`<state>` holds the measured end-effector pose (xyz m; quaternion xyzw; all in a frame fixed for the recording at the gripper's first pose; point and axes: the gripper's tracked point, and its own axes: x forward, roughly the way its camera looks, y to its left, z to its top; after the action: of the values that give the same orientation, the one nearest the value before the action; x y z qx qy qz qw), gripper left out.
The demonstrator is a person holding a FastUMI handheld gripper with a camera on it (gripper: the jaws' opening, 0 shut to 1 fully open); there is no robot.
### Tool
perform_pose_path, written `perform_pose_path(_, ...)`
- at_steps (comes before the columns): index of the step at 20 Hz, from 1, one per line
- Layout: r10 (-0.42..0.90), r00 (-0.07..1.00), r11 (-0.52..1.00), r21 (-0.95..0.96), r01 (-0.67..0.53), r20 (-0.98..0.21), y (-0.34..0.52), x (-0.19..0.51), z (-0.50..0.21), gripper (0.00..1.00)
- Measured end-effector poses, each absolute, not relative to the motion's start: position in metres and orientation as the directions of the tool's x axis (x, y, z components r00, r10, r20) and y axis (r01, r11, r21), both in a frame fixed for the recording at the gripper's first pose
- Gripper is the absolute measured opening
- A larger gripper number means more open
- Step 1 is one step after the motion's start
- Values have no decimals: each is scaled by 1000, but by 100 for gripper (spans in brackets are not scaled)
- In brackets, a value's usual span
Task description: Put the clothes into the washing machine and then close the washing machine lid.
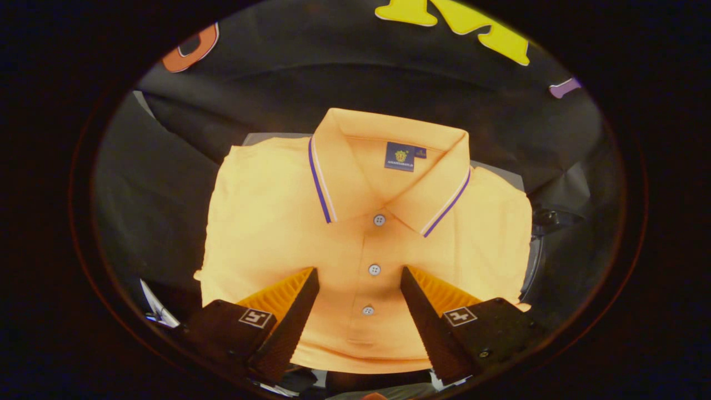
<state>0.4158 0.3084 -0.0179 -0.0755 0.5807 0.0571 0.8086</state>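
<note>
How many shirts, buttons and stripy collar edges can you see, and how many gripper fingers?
Orange polo shirt: 1
Buttons on its placket: 3
Striped collar edges: 2
Neck label: 1
Fingers of the open gripper, above the shirt: 2
Total: 9

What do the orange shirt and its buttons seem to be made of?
The polo shirt, lying folded under the open gripper, looks like a soft matte knit, probably cotton or a blend: it creases and shows no shine. The buttons look like smooth pale plastic with small holes, though they are too small to be sure.
</note>
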Motion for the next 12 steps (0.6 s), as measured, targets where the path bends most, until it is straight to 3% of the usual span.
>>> perform_pose_path(5,19,341,977,-54,-204,-940,308,416,-17,91)
perform_pose_path(8,52,381,963,-55,-266,-923,303,417,-18,76)
perform_pose_path(11,54,391,966,-51,-254,-919,296,419,-19,64)
perform_pose_path(12,51,392,972,-45,-231,-919,294,419,-18,52)
